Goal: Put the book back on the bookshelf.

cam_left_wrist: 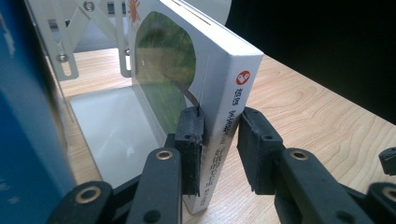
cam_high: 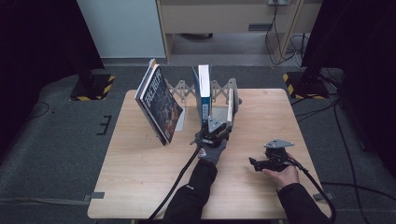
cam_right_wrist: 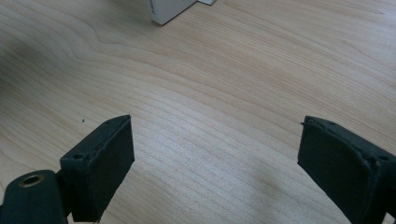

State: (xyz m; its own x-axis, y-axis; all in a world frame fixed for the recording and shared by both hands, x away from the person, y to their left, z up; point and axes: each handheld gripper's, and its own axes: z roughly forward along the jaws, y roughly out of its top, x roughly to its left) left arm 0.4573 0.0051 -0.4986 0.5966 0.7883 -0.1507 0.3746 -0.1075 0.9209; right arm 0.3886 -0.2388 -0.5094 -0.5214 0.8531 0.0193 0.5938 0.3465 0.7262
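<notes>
The bench (cam_high: pixel 140 186) carries an expanding metal book rack (cam_high: pixel 223 88) at its far centre. A dark-covered book (cam_high: pixel 158 103) leans at the rack's left end. A blue book (cam_high: pixel 202 95) stands upright in the middle. Just right of it stands the white book (cam_left_wrist: pixel 224 93) I am working on: upright, its lower edge on the bench, its front part inside the rack beside the clear plastic base sheet (cam_left_wrist: pixel 112 130).

Step in hand: seating the white book in the rack. My left hand-held gripper (cam_left_wrist: pixel 220 140) straddles the spine low down. The left pad lies against the cover. The right pad sits at the other face, and I cannot tell for certain whether it presses or stands a hair off; I judge the grip light, possibly slackening.

My right hand-held gripper (cam_right_wrist: pixel 215 158) rests low over bare bench at the near right, well apart from the rack. Its jaws are spread wide with nothing between them.

Next move, as I judge it:
1. Confirm the white book stands unaided against its neighbour.
2. Spread the left jaws fully.
3. Draw straight back along the spine line, so neither pad drags the cover and tips the book.
</notes>
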